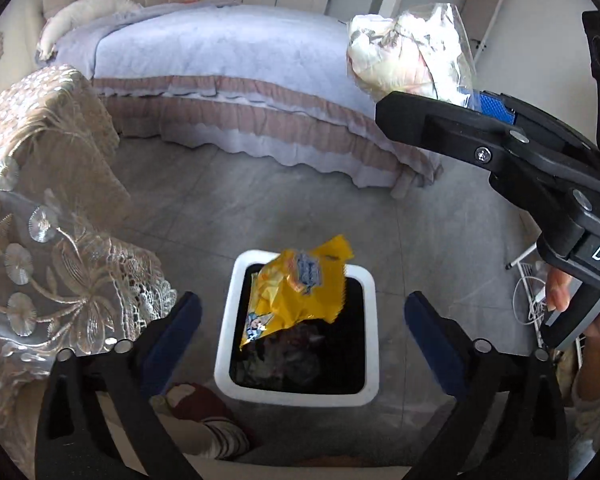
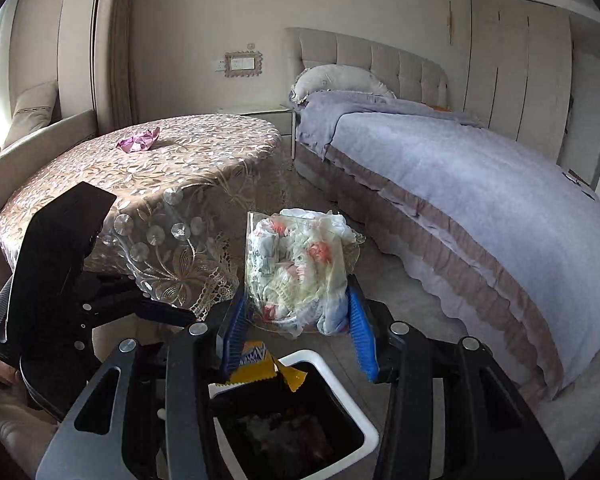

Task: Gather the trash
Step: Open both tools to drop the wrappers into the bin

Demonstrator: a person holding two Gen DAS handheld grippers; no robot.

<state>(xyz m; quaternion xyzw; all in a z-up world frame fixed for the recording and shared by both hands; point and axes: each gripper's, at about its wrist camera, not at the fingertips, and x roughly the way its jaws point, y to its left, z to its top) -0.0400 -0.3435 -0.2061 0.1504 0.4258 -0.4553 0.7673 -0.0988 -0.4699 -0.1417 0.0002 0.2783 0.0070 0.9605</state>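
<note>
- Trash is seen in three places: a yellow snack wrapper [image 1: 296, 292], a clear plastic bag of crumpled paper [image 2: 300, 268], and a purple wrapper [image 2: 138, 142].
- The yellow snack wrapper is caught at the centre of the left wrist view, over the mouth of the white-rimmed bin [image 1: 370, 308]; whether it is touched by the rim cannot be told.
- The left gripper [image 1: 300, 320] is shown with its jaws spread wide, one blue pad [image 1: 176, 328] at lower left and the other at lower right, nothing pressed between them; the wrapper lies apart from both.
- The right gripper [image 2: 298, 336] is held part-way closed on the clear plastic bag of crumpled paper, its blue pads [image 2: 360, 328] pressed against the bag's lower sides.
- In the right wrist view that bag is held upright at frame centre, just above the bin's far rim [image 2: 300, 358], where a yellow corner of the snack wrapper is seen poking out.
- In the left wrist view the same bag is seen at upper right, gripped by the black tool.
- The purple wrapper is left lying on the lace tablecloth [image 2: 172, 184] at upper left of the right wrist view, well apart from both grippers.
- A bed [image 2: 460, 184] with a lilac cover is seen along the right side.
</note>
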